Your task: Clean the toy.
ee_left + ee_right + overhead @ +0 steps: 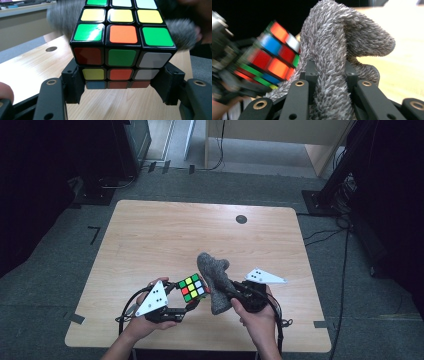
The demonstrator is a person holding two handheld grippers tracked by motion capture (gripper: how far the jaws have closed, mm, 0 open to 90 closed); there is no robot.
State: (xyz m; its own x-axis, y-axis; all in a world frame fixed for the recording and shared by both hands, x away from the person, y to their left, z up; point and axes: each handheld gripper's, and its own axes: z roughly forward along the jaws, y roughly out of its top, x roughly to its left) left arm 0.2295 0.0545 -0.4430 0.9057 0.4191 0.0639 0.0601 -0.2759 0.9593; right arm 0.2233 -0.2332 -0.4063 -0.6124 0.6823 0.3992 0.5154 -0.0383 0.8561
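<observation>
Rubik's cube (194, 288) sits low and just left of centre in the high view, raised above the pale wooden bench (150, 240) and clamped in the left gripper (192, 302), whose black jaws press against two opposite sides of its lower layers. In the left gripper view the cube (122, 45) rises from between those jaws, its top face showing green, orange and yellow stickers. Just to its right in the high view, touching or nearly touching it, stands a grey fuzzy cloth (215, 277). The right gripper (231, 296) has its jaws drawn in tight on the cloth's lower part. In the right gripper view the cloth (337, 55) climbs up the middle of the frame and folds over toward the upper right, with the cube (274, 57) blurred at the left.
</observation>
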